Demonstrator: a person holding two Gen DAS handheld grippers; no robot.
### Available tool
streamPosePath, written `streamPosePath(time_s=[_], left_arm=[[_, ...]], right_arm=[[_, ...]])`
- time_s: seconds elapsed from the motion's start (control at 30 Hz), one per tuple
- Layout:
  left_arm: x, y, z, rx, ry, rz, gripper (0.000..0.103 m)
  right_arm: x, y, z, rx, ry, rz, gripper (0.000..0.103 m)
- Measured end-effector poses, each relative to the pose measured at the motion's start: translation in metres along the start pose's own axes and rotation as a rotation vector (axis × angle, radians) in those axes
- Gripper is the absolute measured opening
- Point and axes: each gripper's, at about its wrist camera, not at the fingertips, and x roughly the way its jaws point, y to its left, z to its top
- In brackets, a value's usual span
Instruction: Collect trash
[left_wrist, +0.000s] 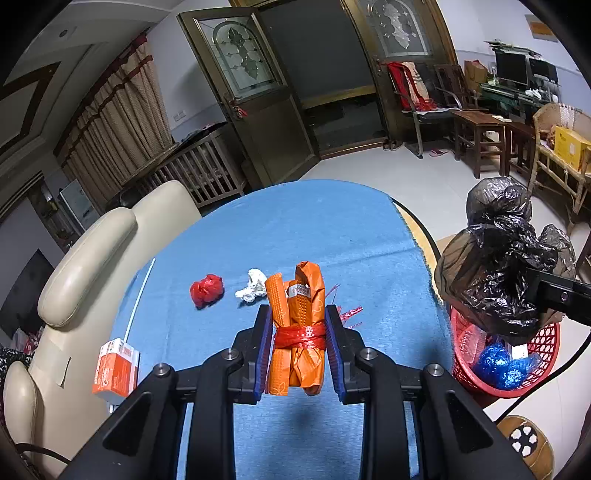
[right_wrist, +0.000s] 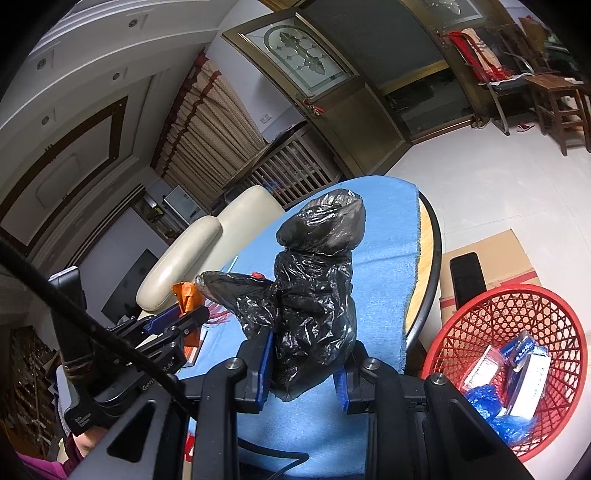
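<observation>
Orange bundle: a roll of orange wrapping (left_wrist: 297, 328) tied with a red band, lifted clear of the blue tablecloth (left_wrist: 332, 236).
Left gripper: the left gripper (left_wrist: 298, 341) has its jaws nearly shut, pads pressed on both sides of the bundle at the band.
Black bag: a crumpled black plastic bag (right_wrist: 314, 295) stands up out of the right gripper (right_wrist: 303, 363) – jaws closed tight on its lower end, held above the table edge.
Basket: the red mesh basket (right_wrist: 506, 321) sits on the floor just beside the table, already holding blue plastic and small packets.
Still on the cloth: a red wad (left_wrist: 207, 290), a white paper ball (left_wrist: 252, 285) and an orange-and-white carton (left_wrist: 116, 371).
Step in hand: both pieces are gripped, neither dropped yet – carrying to the basket, I judge.
Next move: swing each gripper over the basket mouth before parting the jaws; the loose bag may snag on the pads.
</observation>
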Motion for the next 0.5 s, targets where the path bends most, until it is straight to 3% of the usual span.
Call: streamPosePath(time_s=[0.5], left_arm=[[0.0081,-0.0072,0.0024,0.033,0.014,-0.016,0.029]], right_arm=[[-0.0028,-0.0016,-0.0002,0.047,-0.002,-0.002,0.029]])
